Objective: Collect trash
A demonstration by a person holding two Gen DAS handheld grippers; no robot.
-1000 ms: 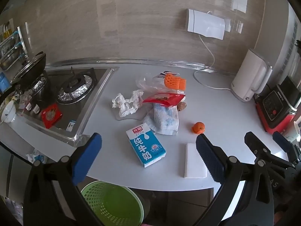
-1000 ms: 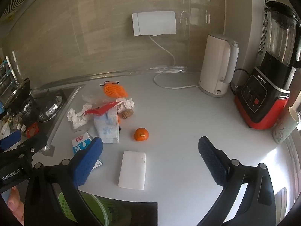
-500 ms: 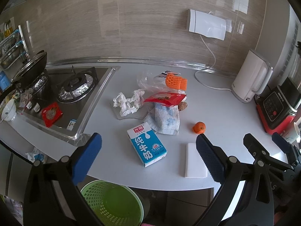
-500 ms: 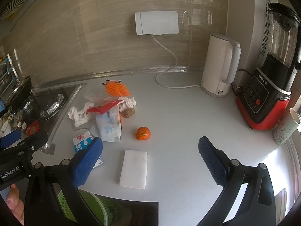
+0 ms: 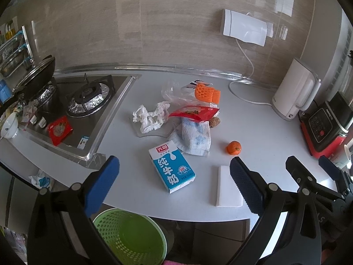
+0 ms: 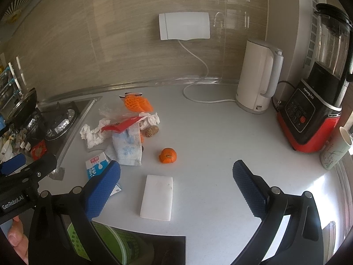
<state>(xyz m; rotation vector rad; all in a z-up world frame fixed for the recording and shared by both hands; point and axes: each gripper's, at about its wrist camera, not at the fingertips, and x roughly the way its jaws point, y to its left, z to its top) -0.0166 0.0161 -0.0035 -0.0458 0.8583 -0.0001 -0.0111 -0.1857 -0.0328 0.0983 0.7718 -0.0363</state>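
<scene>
Trash lies in a heap on the white counter [image 5: 264, 128]: a blue milk carton [image 5: 172, 169], crumpled white tissue [image 5: 150, 117], a red snack packet [image 5: 194, 112], a blue-printed cloth [image 5: 194, 137], orange foam netting [image 5: 206, 92], a clear plastic bag [image 5: 174, 90] and a small orange [image 5: 233, 148]. A white block [image 5: 226, 187] lies near the front edge. A green perforated bin [image 5: 130, 236] stands below the counter edge. My left gripper [image 5: 174, 183] hovers open above the carton. My right gripper [image 6: 176, 181] hovers open over the white block [image 6: 157, 196], empty.
A gas hob [image 5: 88, 95] with a pan [image 5: 35, 75] lies left, with a red packet [image 5: 59, 130] on it. A white kettle [image 5: 295, 90], its cord [image 5: 242, 97], a red blender [image 6: 317, 101] and a paper cup [image 6: 335, 150] stand right. A hand [image 6: 15, 240] holds the left gripper.
Both views have shifted slightly; the grippers edged a little towards the counter. Both stay open and nothing on the counter has moved.
</scene>
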